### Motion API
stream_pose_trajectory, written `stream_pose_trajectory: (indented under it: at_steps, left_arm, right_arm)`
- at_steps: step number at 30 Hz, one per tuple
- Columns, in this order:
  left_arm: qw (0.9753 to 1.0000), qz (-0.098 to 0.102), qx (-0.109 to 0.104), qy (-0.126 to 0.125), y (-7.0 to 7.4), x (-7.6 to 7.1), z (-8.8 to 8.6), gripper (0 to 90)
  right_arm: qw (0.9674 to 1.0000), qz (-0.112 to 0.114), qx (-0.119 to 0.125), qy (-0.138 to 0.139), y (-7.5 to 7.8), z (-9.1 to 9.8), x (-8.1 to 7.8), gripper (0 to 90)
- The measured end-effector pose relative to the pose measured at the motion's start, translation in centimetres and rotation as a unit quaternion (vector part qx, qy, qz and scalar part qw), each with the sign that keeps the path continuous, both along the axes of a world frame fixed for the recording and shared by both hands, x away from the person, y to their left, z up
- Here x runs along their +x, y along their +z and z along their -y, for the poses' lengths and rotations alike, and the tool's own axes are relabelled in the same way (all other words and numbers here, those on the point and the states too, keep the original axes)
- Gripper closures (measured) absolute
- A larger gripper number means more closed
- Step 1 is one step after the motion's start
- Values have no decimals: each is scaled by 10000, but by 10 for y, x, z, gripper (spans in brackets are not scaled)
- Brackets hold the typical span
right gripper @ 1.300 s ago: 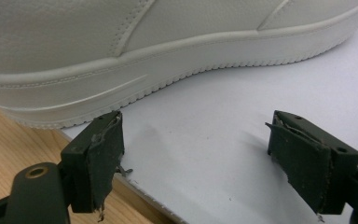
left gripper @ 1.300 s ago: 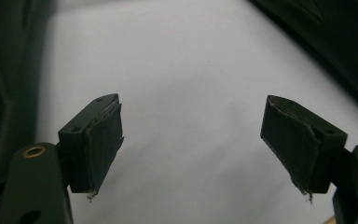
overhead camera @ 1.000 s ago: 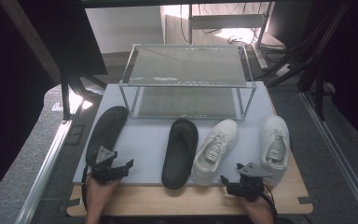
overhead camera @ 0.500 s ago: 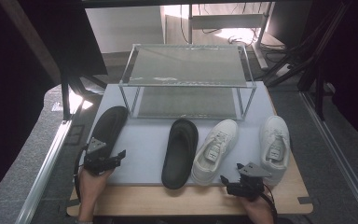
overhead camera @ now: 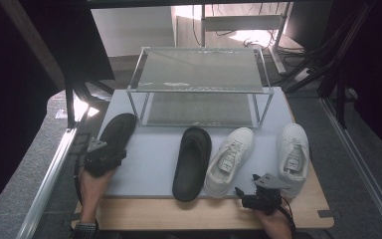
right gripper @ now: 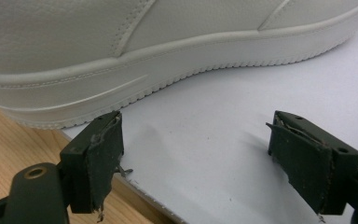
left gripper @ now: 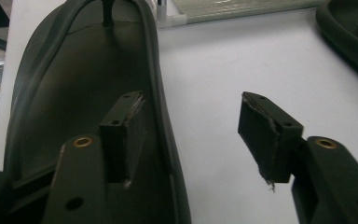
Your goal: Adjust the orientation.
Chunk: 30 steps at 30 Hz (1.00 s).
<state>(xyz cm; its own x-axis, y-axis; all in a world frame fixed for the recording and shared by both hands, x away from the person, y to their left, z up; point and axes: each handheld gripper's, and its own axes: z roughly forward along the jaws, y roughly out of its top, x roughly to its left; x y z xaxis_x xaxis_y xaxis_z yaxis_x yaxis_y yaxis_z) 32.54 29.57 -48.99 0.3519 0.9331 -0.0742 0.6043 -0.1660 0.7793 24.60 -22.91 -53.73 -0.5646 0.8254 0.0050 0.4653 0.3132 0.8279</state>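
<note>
a: where is the left hand?

b: it comes in over the bench's near edge by the left corner, forearm running straight up from the bottom. the left gripper sits at the heel of the black slipper that lies along the left edge of the grey mat.

a: and its jaws?

b: apart, and they have just been closing. in the left gripper view one jaw hangs over the slipper's footbed, the other over the bare mat, so the slipper's side rim runs between them. the pads do not press on it.

a: the right hand?

b: low at the near edge towards the right corner, wrist bent a little inwards. the right gripper lies close to the bench, pointing at the heel of a white sneaker.

a: jaws there?

b: wide apart with nothing between them; in the right gripper view the sneaker's sole lies just beyond the tips, not touching.

a: what else is on the mat?

b: a second black slipper and a second white sneaker in the middle, and a wire rack at the far edge.
</note>
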Motion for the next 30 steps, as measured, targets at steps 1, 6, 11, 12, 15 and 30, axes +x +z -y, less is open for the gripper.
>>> stream_pose_trajectory:
  at_steps: [1, 6, 11, 12, 15, 30]
  left_arm:
    - [10000, -30, 29, 35, 0, 5, -1, 435]
    - [9999, -66, -37, 100, 0, 15, -4, 524]
    - [9998, -137, -16, 154, 1, 25, -4, 614]
    - [9997, -175, -6, 173, 1, 27, -4, 625]
    - [9995, -268, -8, 181, 1, 31, -4, 651]
    - [9982, -538, 0, 252, -6, 39, -4, 816]
  right_arm:
    - [10000, 0, 0, 1, 0, 0, 0, 180]
    - [10000, -1, 1, 3, 0, 0, 0, 179]
    - [10000, -3, 14, 15, 0, 0, 0, 176]
    - [10000, -3, 5, 9, 0, 0, 0, 176]
    - [10000, -3, 4, 11, 0, 0, 0, 176]
    - [10000, -4, 3, 19, 0, 0, 0, 173]
